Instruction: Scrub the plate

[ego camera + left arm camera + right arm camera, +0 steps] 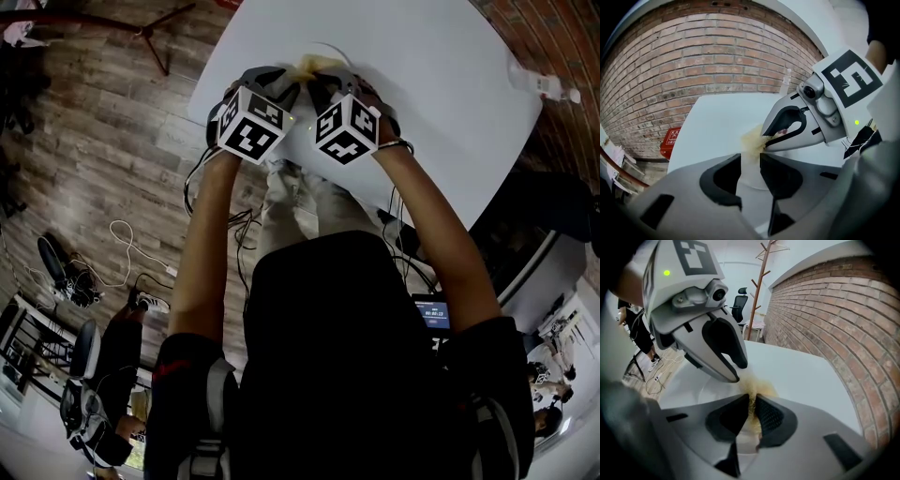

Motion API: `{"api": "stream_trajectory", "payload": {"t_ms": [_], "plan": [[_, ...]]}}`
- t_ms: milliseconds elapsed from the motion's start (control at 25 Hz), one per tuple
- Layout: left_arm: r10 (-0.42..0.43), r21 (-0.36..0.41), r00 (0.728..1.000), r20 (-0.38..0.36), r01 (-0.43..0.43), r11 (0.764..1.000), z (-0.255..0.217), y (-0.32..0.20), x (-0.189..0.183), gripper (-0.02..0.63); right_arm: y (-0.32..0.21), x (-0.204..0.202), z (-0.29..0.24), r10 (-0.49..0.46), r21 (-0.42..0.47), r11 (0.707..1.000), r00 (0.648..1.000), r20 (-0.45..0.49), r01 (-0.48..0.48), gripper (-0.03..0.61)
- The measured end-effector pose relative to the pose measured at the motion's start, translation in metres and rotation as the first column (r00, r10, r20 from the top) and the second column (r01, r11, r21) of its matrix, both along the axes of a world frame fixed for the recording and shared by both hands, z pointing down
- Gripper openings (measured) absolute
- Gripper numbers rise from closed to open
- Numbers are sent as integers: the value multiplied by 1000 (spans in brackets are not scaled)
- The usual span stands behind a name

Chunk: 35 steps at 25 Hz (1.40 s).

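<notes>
Hiding the plate (698,391), left gripper (750,159) flanks right gripper's (751,401) sponge (758,386); bottle (546,86) apart.

Left hand-held gripper (750,161), right hand-held gripper (751,401): two. Plate (750,177): one. Scrub pad (752,138): one. Table (450,75): one. Bottle (544,86): one.

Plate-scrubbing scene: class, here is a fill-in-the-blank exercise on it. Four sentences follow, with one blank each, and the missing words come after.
1. The right tongs are clamped on a yellowish ____.
2. The left tongs grip nothing; they are ____.
3. The plate lies on a ____ table.
4. The wall behind the table is built of ____.
Missing words: sponge; open; white; brick.
</notes>
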<state>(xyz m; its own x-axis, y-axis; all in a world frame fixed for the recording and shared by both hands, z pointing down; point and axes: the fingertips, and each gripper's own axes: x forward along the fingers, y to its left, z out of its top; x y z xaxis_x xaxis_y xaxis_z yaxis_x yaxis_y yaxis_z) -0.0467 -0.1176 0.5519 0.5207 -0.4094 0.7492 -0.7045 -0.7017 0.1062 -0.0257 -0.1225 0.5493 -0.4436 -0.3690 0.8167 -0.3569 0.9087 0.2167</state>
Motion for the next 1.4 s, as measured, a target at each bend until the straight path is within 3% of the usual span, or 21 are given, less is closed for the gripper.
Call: {"api": "stream_trajectory", "payload": {"t_ms": [200,400,800,1400], "plan": [[-53,-2,999,3,53,999,-4,-1,-20,127,0,-1,-1,1,3,1000,1000,-3,-1,57],[-76,-59,997,3,76,995,3,6,-30,127,1,-2,0,9,4,1000,1000,2,-9,57],[-142,-156,986,-92,127,980,1,7,-28,106,0,0,0,15,11,1000,1000,16,-15,57],[-111,-136,991,-77,99,986,4,6,-31,106,-2,-8,0,-49,31,998,998,-33,50,57]]}}
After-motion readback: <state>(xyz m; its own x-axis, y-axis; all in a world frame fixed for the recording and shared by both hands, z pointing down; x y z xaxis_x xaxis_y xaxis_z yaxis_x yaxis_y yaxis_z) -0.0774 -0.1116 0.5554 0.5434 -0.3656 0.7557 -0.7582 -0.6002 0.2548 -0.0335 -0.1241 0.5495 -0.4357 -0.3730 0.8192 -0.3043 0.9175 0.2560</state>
